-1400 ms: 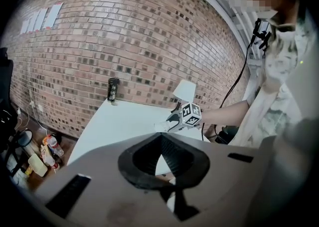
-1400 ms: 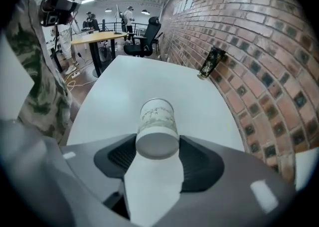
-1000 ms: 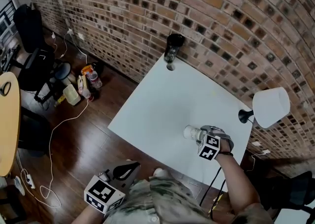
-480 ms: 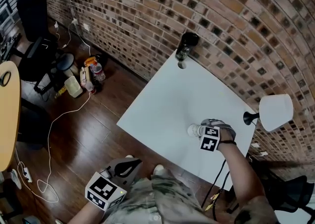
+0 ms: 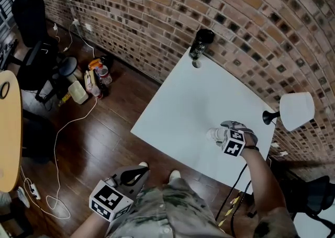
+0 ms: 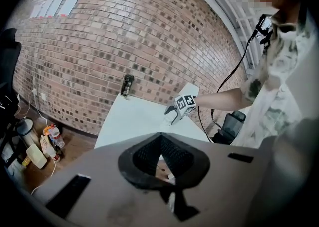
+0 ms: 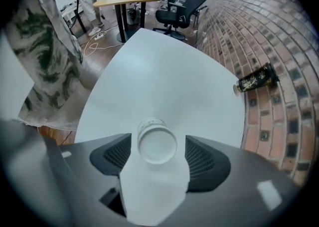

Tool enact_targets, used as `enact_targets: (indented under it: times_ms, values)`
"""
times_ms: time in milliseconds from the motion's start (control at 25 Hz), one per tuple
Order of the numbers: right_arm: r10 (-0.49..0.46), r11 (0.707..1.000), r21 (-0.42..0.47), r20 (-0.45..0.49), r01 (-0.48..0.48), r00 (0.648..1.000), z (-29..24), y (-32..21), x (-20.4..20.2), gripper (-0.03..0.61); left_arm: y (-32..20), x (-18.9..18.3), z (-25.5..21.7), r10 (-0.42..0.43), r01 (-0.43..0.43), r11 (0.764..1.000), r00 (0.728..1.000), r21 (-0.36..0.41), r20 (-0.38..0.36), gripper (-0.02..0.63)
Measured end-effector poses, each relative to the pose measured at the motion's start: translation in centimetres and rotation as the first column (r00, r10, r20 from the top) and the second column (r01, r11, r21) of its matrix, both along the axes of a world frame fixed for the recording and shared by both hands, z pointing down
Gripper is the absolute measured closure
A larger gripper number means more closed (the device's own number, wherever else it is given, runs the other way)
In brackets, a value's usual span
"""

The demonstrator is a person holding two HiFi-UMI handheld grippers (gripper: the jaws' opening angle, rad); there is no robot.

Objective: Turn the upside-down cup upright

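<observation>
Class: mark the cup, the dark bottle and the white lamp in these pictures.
cup [image 7: 157,145], right gripper view, on the round end facing the camera.
dark bottle [image 5: 197,49], head view, on its body.
white lamp [image 5: 297,110], head view, on its shade.

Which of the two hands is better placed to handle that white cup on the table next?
The right. The right gripper points down over the cup, which stands between fingers that have just been opening and do not press it. The left gripper hangs off the table, near the person's body, fingers together.
</observation>
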State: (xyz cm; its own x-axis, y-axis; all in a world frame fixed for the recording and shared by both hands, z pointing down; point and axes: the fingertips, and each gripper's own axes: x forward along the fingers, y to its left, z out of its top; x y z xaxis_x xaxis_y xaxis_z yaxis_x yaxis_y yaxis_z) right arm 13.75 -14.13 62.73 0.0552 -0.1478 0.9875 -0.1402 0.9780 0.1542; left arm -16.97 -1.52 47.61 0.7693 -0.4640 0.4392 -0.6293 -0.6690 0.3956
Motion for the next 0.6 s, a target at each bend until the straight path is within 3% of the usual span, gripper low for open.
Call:
enact_targets:
  times_ms: [160, 240, 400, 600]
  values:
    - [0.106, 0.992, 0.065, 0.04, -0.109, 0.994, -1.7, 1.0, 0.7, 0.227, 0.3, 0.0, 0.2, 0.08, -0.08, 0.997, 0.997, -0.015, -0.004, 0.607]
    - [0.201, 0.971, 0.108, 0.107, -0.212, 0.974, -3.2, 1.7, 0.7, 0.227, 0.5, 0.1, 0.5, 0.129, -0.13, 0.991, 0.992, -0.025, -0.003, 0.607]
    - [0.419, 0.878, 0.11, 0.296, -0.467, 0.858, -6.5, 5.6, 0.8, 0.239, 0.9, 0.8, 1.9, 0.241, -0.241, 0.97, 0.97, 0.006, 0.012, 0.607]
    - [0.521, 0.786, 0.075, 0.454, -0.614, 0.723, -9.6, 13.0, -0.1, 0.242, 1.9, 2.8, 1.8, 0.293, -0.293, 0.956, 0.956, 0.027, 0.023, 0.607]
